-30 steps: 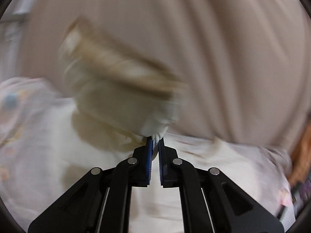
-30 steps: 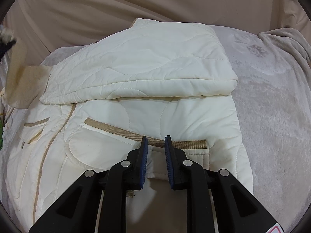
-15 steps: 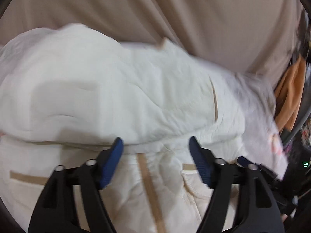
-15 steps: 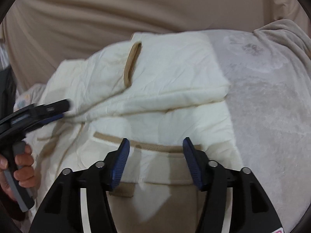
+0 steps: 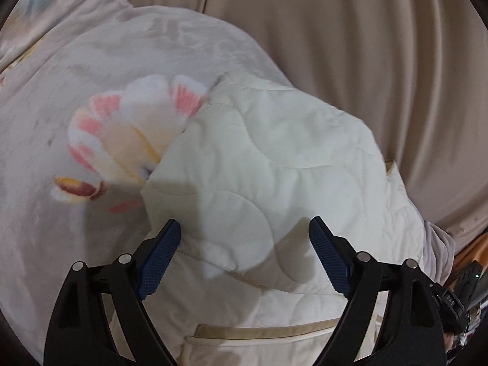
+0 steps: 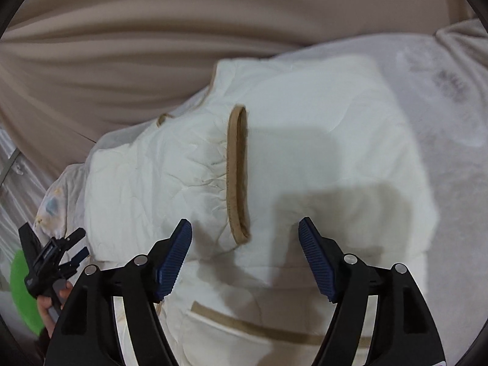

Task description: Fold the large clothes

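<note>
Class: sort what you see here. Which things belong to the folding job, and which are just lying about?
Job:
jacket, cream quilted, tan trim
left gripper, open
right gripper, open

Lying about:
floral blanket under the jacket
beige drape behind
green thing at the edge

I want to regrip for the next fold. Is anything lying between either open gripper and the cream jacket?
Nothing visible. The left gripper and right gripper both hang open directly over the quilted jacket, with only its own folded sleeve and tan cuff on top. The floral blanket lies beneath and beside it.
</note>
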`<state>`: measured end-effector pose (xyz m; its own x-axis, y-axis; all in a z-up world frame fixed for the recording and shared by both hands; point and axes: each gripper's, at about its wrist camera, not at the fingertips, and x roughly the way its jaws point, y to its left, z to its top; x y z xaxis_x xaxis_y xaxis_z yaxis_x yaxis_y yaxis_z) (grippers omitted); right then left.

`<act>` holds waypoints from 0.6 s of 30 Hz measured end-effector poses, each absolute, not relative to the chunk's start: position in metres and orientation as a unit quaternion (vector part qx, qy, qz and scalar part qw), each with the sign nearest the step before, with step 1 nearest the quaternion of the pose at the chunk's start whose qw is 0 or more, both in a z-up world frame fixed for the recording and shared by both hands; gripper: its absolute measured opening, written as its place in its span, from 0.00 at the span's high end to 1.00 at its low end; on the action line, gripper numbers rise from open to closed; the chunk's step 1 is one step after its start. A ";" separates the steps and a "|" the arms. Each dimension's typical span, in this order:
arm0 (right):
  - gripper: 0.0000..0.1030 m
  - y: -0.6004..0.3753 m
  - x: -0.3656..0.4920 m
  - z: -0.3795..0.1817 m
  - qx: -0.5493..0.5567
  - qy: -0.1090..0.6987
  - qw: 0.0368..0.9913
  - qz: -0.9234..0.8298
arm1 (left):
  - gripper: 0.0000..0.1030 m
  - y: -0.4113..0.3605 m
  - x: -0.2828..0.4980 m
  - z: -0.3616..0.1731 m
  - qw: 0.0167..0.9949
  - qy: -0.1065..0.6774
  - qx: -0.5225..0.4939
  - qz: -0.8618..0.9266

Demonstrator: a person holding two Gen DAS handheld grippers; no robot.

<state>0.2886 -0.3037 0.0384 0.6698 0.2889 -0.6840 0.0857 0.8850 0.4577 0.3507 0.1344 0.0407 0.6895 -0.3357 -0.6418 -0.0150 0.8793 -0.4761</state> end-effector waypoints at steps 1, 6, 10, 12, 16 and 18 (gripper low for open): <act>0.31 -0.299 0.295 0.033 0.235 0.409 0.880 0.055 | 0.21 0.135 0.349 0.041 0.889 0.384 -0.233 -0.090; 0.94 -0.274 0.287 0.071 0.213 0.355 0.902 0.119 | 0.22 0.132 0.326 0.060 0.883 0.371 -0.259 -0.123; 0.95 -0.272 0.232 0.134 0.204 0.232 0.933 0.184 | 0.22 0.117 0.329 0.058 0.886 0.385 -0.228 -0.121; 0.95 -0.284 0.225 0.128 0.194 0.233 0.942 0.145 | 0.24 0.115 0.345 0.042 0.894 0.396 -0.195 -0.072; 0.97 -0.311 0.276 0.034 0.160 0.401 0.902 0.016 | 0.27 0.116 0.359 0.018 0.892 0.406 -0.192 -0.051; 0.97 -0.322 0.279 0.005 0.188 0.413 0.891 0.023 | 0.27 0.108 0.357 0.021 0.900 0.400 -0.165 -0.042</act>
<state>0.2790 -0.3219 0.0055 0.6578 0.1966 -0.7271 0.1138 0.9283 0.3540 0.3566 0.1082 0.0211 0.6757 -0.2085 -0.7070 -0.0558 0.9419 -0.3311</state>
